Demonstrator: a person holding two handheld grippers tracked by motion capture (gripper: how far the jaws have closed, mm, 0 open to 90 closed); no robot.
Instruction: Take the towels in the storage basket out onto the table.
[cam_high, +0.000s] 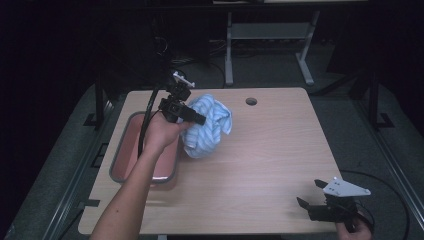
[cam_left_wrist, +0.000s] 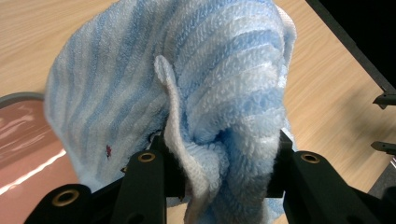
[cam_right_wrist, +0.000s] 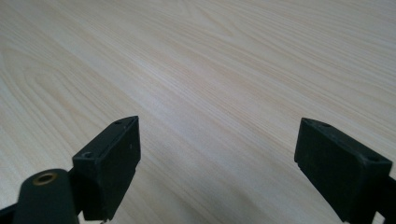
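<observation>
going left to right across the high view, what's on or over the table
pink tray → left gripper → blue striped towel it holds → round hole in the table → right gripper, open, near the front right corner

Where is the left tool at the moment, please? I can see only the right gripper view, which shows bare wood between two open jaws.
Observer: The left tool is raised near the table's far left part, shut on a blue-and-white striped towel.
Operator: Thank you. Is the towel lying flat?
Observer: No, it hangs bunched from the jaws; the left gripper view shows a fold pinched between them.
Operator: Is anything near it on the table?
Observer: Yes, a pink basin with a grey rim sits at the table's left edge, beside the towel.
Operator: And where does my right tool sit overall?
Observer: The right tool is at the near right corner, open.
</observation>
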